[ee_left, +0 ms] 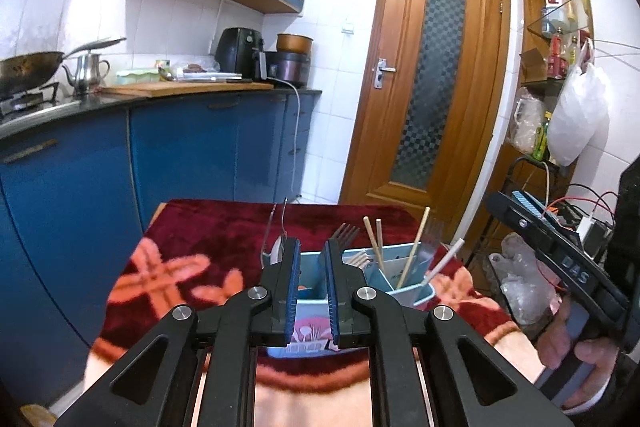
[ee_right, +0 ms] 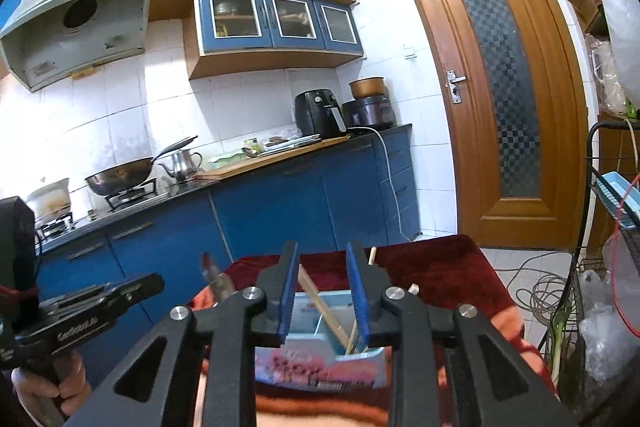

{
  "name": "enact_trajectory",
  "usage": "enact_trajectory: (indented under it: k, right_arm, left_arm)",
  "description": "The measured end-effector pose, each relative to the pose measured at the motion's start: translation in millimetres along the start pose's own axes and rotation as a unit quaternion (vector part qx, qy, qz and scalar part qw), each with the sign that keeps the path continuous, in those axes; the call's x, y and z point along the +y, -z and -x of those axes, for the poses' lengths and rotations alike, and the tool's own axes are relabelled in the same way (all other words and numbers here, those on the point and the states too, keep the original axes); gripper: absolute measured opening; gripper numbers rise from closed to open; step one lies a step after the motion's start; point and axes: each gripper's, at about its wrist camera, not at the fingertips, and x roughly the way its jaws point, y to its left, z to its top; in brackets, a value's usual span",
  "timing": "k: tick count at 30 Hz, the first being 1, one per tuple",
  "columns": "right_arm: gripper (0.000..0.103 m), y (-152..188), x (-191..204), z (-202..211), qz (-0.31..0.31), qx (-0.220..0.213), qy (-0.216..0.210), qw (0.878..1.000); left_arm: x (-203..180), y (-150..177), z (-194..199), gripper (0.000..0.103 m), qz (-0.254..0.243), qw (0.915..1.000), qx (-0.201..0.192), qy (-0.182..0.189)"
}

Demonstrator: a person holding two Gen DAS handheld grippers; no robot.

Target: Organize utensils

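A light blue utensil holder (ee_left: 408, 263) with compartments stands on a table under a dark red blanket (ee_left: 208, 235). It holds forks (ee_left: 347, 233), wooden chopsticks (ee_left: 416, 247) and a white straw-like stick (ee_left: 446, 261). Two metal utensil handles (ee_left: 276, 227) rise at its left. My left gripper (ee_left: 312, 247) is open and empty, just in front of and above the holder. My right gripper (ee_right: 323, 255) is open and empty above the holder (ee_right: 320, 351), where chopsticks (ee_right: 324, 311) show between the fingers.
Blue kitchen cabinets (ee_left: 180, 155) with a counter, wok (ee_left: 28, 67) and kettle stand to the left. A wooden door (ee_left: 428, 79) is behind the table. Shelves, plastic bags (ee_left: 576, 115) and cables crowd the right side.
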Motion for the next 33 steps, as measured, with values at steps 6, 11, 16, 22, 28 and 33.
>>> enact_trajectory:
  k: [6, 11, 16, 22, 28, 33]
  right_arm:
    - [0.035, 10, 17, 40, 0.009, -0.003, -0.015, 1.0]
    - [0.057, 30, 27, 64, 0.014, -0.001, -0.015, 1.0]
    - [0.072, 51, 32, 79, 0.019, -0.003, -0.008, 1.0]
    - [0.091, 79, 31, 89, 0.016, -0.015, -0.002, 1.0]
    - [0.103, 107, 27, 88, 0.027, -0.021, 0.006, 0.999]
    - [0.103, 130, 21, 78, 0.03, -0.01, 0.017, 0.999]
  left_arm:
    - [-5, 6, 35, 0.012, -0.003, 0.9999, -0.012, -0.005]
    - [-10, 21, 63, 0.013, -0.005, 0.9996, -0.021, -0.018]
    - [-14, 45, 83, 0.036, -0.019, 0.9986, -0.033, -0.036]
    - [-11, 72, 91, 0.067, -0.011, 0.9962, -0.042, -0.076]
    - [-6, 106, 82, 0.073, 0.0, 0.995, -0.044, -0.09]
    - [-13, 128, 70, 0.074, -0.017, 0.9935, -0.048, -0.102]
